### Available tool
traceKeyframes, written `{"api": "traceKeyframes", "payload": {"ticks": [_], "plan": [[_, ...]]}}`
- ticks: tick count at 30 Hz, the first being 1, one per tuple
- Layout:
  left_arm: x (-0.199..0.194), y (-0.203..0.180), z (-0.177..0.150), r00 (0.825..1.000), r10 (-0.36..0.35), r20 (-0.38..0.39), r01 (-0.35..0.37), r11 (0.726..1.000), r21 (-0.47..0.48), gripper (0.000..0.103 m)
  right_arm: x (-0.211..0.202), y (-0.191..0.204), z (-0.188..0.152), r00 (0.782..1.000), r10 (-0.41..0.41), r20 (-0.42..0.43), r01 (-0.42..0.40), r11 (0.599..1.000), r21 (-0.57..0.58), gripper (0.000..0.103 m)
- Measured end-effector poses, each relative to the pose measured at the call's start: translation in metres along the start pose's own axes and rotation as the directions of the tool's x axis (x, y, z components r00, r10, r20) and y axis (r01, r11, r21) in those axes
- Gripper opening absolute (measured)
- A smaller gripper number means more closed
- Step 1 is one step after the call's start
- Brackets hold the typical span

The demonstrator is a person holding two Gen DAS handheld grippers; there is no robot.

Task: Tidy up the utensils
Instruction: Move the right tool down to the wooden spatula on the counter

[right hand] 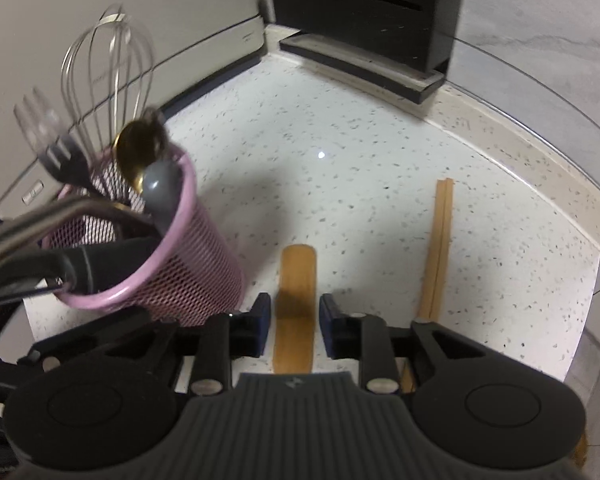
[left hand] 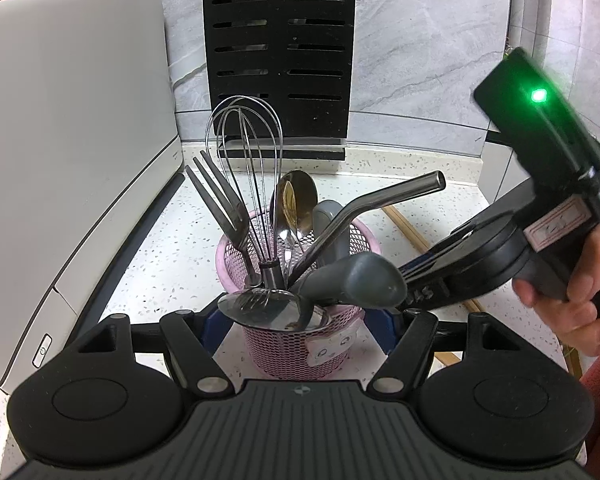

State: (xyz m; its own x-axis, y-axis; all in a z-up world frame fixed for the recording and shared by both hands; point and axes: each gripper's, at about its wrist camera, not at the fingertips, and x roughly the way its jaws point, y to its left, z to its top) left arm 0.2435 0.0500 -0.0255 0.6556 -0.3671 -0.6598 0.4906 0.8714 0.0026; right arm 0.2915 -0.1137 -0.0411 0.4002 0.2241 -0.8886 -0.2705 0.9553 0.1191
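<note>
A pink mesh utensil cup (left hand: 300, 352) stands on the speckled counter and holds a whisk (left hand: 244, 152), a fork (left hand: 216, 192), spoons, a metal straw (left hand: 380, 204) and grey handles. My left gripper (left hand: 298, 328) has its jaws on both sides of the cup and grips it. The cup also shows in the right wrist view (right hand: 172, 264). My right gripper (right hand: 295, 320) is open, its fingers straddling a flat wooden handle (right hand: 296, 280) lying on the counter. A pair of wooden chopsticks (right hand: 438, 248) lies to the right of it.
A white appliance (left hand: 68, 152) stands at the left. A black slotted knife block (left hand: 280, 48) stands against the grey back wall. The counter edge drops off at the right (right hand: 592, 264). A hand holds the right gripper's body (left hand: 540, 216).
</note>
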Motion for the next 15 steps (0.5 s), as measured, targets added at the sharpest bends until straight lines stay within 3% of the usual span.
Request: {"api": "traceKeyframes", "payload": {"ticks": [6, 9, 15], "plan": [[-0.001, 0.000, -0.001, 1.000, 0.001, 0.003, -0.001, 1.000, 0.011, 0.081, 0.010, 0.012, 0.001, 0.997, -0.065, -0.031, 0.063, 0.997, -0.048, 0.025], [-0.002, -0.001, -0.001, 1.000, 0.001, 0.004, -0.001, 1.000, 0.014, 0.081, 0.011, 0.014, 0.001, 0.994, -0.104, -0.020, 0.102, 0.992, -0.076, 0.019], [-0.002, -0.001, -0.002, 1.000, 0.002, 0.004, -0.002, 1.000, 0.015, 0.081, 0.012, -0.007, 0.009, 0.997, -0.065, -0.031, 0.065, 0.998, -0.011, 0.018]]}}
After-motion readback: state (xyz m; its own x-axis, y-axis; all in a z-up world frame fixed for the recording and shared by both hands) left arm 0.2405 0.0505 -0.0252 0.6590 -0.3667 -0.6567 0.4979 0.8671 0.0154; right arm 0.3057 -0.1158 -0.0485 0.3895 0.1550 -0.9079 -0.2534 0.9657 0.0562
